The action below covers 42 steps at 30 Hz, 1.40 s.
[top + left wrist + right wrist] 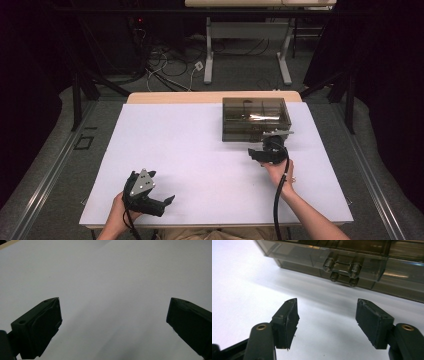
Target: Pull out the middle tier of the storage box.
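Item: smoky translucent plastic compartment box, lid down, standing on the white-covered table at its far right. Front latch appears fastened; judged not yet opened. Right hand-held gripper sits just before that latch, jaws parted and empty, touching nothing. Left hand-held gripper rests near the table's front edge, well apart from the box, jaws spread wide over bare surface. Remaining, by judgement: gripping the latch, raising the lid.
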Each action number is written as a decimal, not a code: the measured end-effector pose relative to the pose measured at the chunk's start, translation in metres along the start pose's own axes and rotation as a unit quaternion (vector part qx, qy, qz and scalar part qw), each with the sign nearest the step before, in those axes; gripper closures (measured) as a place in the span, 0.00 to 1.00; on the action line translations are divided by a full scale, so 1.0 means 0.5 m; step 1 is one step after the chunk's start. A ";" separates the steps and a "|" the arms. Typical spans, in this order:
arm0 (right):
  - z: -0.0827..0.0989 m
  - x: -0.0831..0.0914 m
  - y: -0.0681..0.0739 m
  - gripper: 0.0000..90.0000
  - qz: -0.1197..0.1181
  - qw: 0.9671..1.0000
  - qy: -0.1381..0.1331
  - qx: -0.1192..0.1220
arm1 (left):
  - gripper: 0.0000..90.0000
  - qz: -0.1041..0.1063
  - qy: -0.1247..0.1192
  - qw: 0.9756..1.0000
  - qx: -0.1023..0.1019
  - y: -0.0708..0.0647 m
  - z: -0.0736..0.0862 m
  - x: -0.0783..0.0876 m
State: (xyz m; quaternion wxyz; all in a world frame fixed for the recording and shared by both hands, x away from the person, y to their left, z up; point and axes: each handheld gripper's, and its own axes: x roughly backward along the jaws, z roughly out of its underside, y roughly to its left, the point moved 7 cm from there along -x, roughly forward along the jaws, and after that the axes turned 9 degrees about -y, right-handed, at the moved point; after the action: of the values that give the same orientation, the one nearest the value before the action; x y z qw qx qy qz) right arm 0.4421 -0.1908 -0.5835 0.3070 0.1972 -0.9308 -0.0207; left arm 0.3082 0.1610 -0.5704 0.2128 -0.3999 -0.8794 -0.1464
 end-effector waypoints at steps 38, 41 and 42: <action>-0.005 0.003 -0.012 0.00 -0.108 0.984 0.080 0.116 | 0.00 -0.001 -0.003 1.000 0.000 -0.001 -0.001 0.000; -0.014 0.006 -0.015 0.00 -0.112 0.984 0.067 0.124 | 0.00 -0.001 -0.003 1.000 -0.001 -0.001 -0.001 0.000; -0.020 0.010 -0.016 0.03 -0.109 0.985 0.057 0.123 | 0.00 -0.001 -0.003 1.000 -0.002 -0.001 -0.001 0.000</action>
State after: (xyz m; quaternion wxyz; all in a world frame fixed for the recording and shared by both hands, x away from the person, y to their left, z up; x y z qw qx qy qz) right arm 0.4468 -0.1994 -0.5740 0.3293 0.3348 -0.8799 0.0717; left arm 0.3079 0.1607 -0.5702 0.2092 -0.4000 -0.8801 -0.1473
